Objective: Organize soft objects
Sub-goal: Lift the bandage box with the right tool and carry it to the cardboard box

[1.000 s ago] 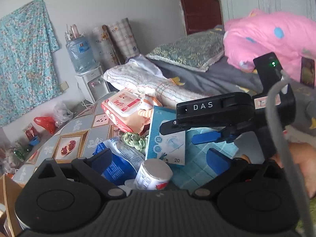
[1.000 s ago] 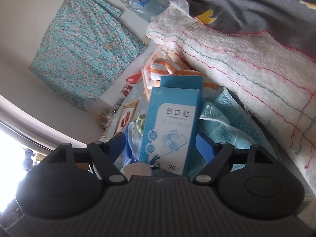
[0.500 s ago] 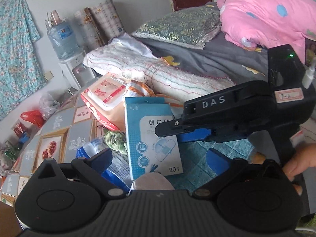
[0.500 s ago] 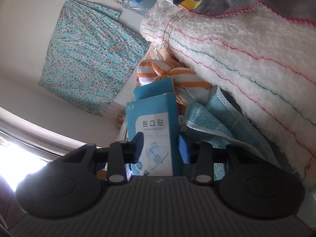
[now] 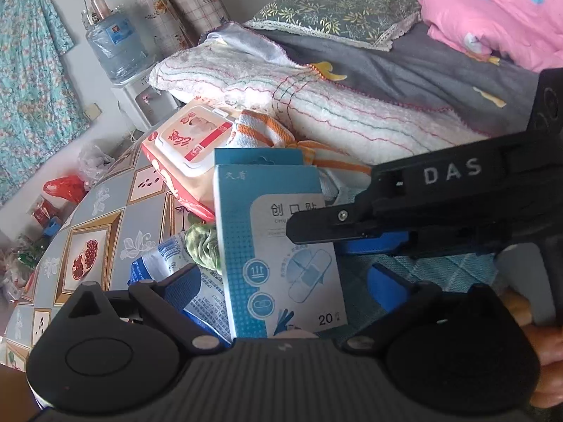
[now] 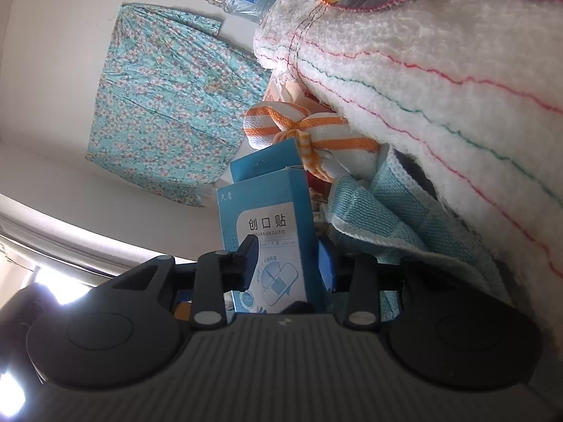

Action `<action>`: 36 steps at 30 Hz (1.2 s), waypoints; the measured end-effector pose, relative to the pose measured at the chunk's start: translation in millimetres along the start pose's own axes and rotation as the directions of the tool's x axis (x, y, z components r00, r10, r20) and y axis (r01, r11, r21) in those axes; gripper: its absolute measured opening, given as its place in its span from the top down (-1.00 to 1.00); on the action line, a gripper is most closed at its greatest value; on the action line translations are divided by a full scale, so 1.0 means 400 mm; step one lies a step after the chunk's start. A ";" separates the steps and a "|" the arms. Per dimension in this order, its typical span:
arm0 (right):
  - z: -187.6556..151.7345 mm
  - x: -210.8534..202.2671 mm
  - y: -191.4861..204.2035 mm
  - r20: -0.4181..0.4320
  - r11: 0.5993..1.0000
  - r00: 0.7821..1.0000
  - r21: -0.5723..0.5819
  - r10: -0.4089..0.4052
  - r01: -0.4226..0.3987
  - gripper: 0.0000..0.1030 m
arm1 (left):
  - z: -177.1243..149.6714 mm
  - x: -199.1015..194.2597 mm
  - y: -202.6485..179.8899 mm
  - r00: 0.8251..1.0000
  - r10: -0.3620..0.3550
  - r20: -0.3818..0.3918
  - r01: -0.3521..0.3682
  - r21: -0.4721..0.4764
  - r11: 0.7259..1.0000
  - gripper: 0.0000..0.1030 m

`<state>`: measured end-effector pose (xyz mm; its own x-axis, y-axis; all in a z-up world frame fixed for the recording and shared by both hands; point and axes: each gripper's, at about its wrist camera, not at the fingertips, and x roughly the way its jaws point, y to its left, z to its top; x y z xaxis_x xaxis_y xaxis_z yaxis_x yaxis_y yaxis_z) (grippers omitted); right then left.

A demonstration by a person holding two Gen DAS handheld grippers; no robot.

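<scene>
A blue box of plasters (image 5: pixel 271 246) stands upright in a pile on the tiled table (image 5: pixel 105 218). My right gripper (image 6: pixel 288 263) is shut on the plaster box (image 6: pixel 271 232); from the left wrist view its black body (image 5: pixel 440 211) reaches in from the right. My left gripper (image 5: pixel 285 281) is open, its fingers on either side of the box without touching it. Around the box lie a wet-wipes pack (image 5: pixel 190 140), an orange-striped cloth bundle (image 6: pixel 309 130), a green scrunchie (image 5: pixel 202 246), a blue plastic packet (image 5: pixel 169 267) and a light blue towel (image 6: pixel 387 221).
A bed edge with a white striped blanket (image 5: pixel 334 105), a grey sheet, a patterned pillow (image 5: pixel 337 17) and a pink quilt (image 5: pixel 492 10) runs along the right. A water dispenser (image 5: pixel 119 56) and a teal floral cloth (image 5: pixel 31 77) stand at the back wall.
My right gripper has closed from open onto the plaster box. The left gripper has moved in closer, so the box now sits between its open fingers.
</scene>
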<state>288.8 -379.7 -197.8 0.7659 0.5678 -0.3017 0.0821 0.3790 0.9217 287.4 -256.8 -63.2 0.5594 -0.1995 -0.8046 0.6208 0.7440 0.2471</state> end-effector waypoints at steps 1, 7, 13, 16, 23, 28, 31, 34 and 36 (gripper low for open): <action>-0.002 0.000 -0.001 -0.001 1.000 1.000 0.001 0.008 -0.008 0.30 | 0.001 0.005 0.000 1.000 0.003 -0.005 -0.003 -0.005 1.000 -0.83; 0.002 -0.001 0.007 0.008 1.000 1.000 -0.018 0.026 -0.026 0.35 | 0.007 -0.003 0.014 0.999 0.018 0.030 -0.016 -0.051 0.999 -0.58; -0.001 -0.032 0.024 0.021 0.998 0.999 -0.039 0.049 -0.048 0.35 | 0.015 -0.050 0.016 0.996 0.037 0.084 -0.031 -0.066 0.997 -0.49; -0.003 -0.054 0.050 0.029 0.996 0.998 -0.066 0.057 -0.055 0.35 | 0.016 -0.086 0.010 0.991 0.053 0.123 -0.045 -0.063 0.997 -0.48; -0.027 -0.120 0.126 0.042 0.989 0.994 -0.117 0.101 -0.096 0.35 | 0.010 -0.207 -0.003 0.975 0.074 0.212 -0.064 -0.053 0.997 -0.47; -0.065 -0.170 0.204 0.031 0.977 0.989 -0.165 0.145 -0.138 0.35 | -0.012 -0.307 -0.002 0.961 0.101 0.259 -0.086 -0.070 0.994 -0.47; -0.099 -0.199 0.266 0.015 0.965 0.985 -0.203 0.173 -0.166 0.35 | -0.039 -0.374 0.017 0.954 0.108 0.279 -0.081 -0.105 0.991 -0.47; -0.140 -0.212 0.342 -0.022 0.948 0.979 -0.247 0.202 -0.201 0.35 | -0.083 -0.442 0.042 0.949 0.128 0.289 -0.091 -0.136 0.987 -0.47; -0.176 -0.214 0.393 -0.057 0.934 0.974 -0.277 0.217 -0.224 0.35 | -0.120 -0.486 0.066 0.948 0.144 0.285 -0.098 -0.169 0.981 -0.48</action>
<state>191.4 -317.1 -44.1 0.7276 0.6774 -0.1079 -0.2717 0.4291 0.8615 168.6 -167.7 73.7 0.7762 -0.2634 -0.5729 0.4607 0.8572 0.2302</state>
